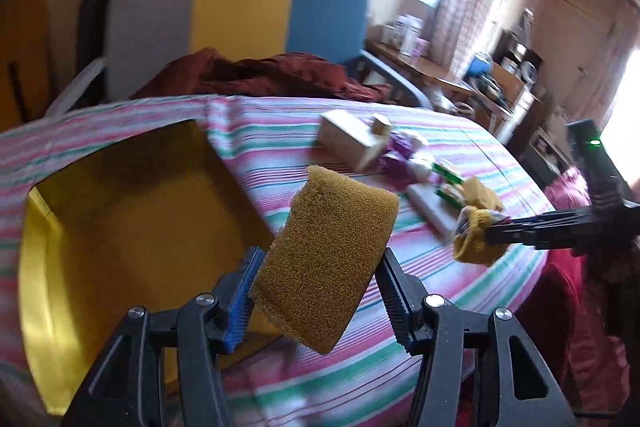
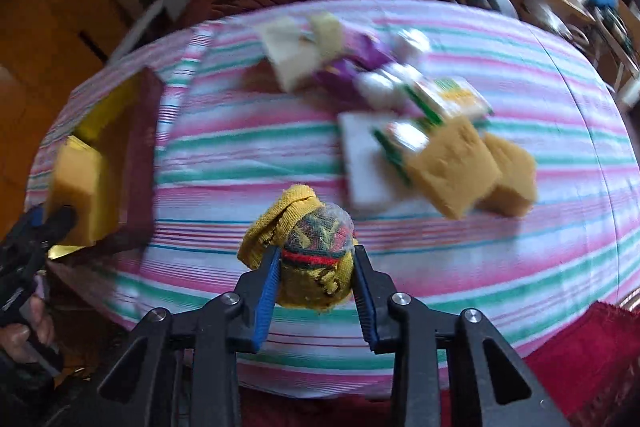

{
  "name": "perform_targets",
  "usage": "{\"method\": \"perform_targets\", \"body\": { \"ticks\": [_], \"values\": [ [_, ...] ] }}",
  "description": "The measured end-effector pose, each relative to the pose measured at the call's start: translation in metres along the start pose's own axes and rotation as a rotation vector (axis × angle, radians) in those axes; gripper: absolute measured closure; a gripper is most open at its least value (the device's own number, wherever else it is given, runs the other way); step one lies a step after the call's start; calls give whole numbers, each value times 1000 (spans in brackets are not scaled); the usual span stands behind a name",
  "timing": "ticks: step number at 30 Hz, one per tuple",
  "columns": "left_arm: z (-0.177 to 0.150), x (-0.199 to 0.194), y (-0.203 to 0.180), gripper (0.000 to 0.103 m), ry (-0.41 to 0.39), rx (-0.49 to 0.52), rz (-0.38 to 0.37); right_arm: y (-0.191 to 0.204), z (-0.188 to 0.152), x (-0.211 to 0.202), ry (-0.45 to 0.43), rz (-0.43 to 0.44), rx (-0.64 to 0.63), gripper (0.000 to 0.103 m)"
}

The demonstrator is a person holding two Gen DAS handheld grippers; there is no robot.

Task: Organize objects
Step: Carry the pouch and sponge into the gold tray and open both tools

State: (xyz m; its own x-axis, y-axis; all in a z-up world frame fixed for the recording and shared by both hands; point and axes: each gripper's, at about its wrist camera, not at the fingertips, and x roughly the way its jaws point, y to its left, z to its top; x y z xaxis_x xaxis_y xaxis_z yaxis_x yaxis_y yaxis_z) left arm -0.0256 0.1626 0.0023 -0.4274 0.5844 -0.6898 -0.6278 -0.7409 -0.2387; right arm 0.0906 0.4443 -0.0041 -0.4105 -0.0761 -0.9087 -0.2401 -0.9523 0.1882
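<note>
My left gripper (image 1: 320, 267) is shut on a yellow-brown sponge (image 1: 328, 251), held tilted in the air beside an open box with a golden inside (image 1: 132, 211) on the striped cloth. In the right wrist view the same sponge (image 2: 78, 187) hangs over the box's dark red wall (image 2: 136, 147). My right gripper (image 2: 316, 255) is shut on a rolled yellow patterned sock (image 2: 312, 239) above the cloth. Farther right lies a heap: two more sponges (image 2: 452, 163), a white block (image 2: 364, 163), green-and-white packs (image 2: 452, 95), a purple item (image 2: 352, 63) and a pale wooden box (image 1: 348, 143).
Behind the striped surface (image 2: 520, 247) stands a chair with a grey, yellow and blue back (image 1: 240, 7), with a dark red cloth (image 1: 260, 71) draped on it. A cluttered desk (image 1: 480, 75) is at the right. A hand (image 2: 24, 327) grips the left tool.
</note>
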Motion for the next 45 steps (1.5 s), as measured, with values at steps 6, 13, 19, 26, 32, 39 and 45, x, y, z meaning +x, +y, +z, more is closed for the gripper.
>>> {"method": "perform_targets", "body": {
  "ticks": [6, 13, 19, 26, 32, 39, 45],
  "values": [
    [-22, -31, 58, 45, -27, -116, 153, 89, 31, -3, -73, 151, -124, 69],
    [-53, -54, 116, 31, -14, -224, 382, 201, 52, 39, -27, 282, -264, 68],
    [-67, -83, 130, 9, -87, -246, 540, 254, 45, 72, 12, 323, -320, 59],
    [-64, -99, 129, 7, -128, -234, 605, 251, 22, 75, -10, 267, -338, 54],
    [-49, -103, 112, 7, -156, -192, 600, 240, 10, 58, -121, 204, -348, 48],
    [-41, -101, 92, 7, -159, -144, 585, 227, 8, 47, -214, 149, -335, 44],
    [-36, -95, 75, 7, -150, -100, 567, 205, 9, 44, -240, 133, -288, 44]
  ]
}}
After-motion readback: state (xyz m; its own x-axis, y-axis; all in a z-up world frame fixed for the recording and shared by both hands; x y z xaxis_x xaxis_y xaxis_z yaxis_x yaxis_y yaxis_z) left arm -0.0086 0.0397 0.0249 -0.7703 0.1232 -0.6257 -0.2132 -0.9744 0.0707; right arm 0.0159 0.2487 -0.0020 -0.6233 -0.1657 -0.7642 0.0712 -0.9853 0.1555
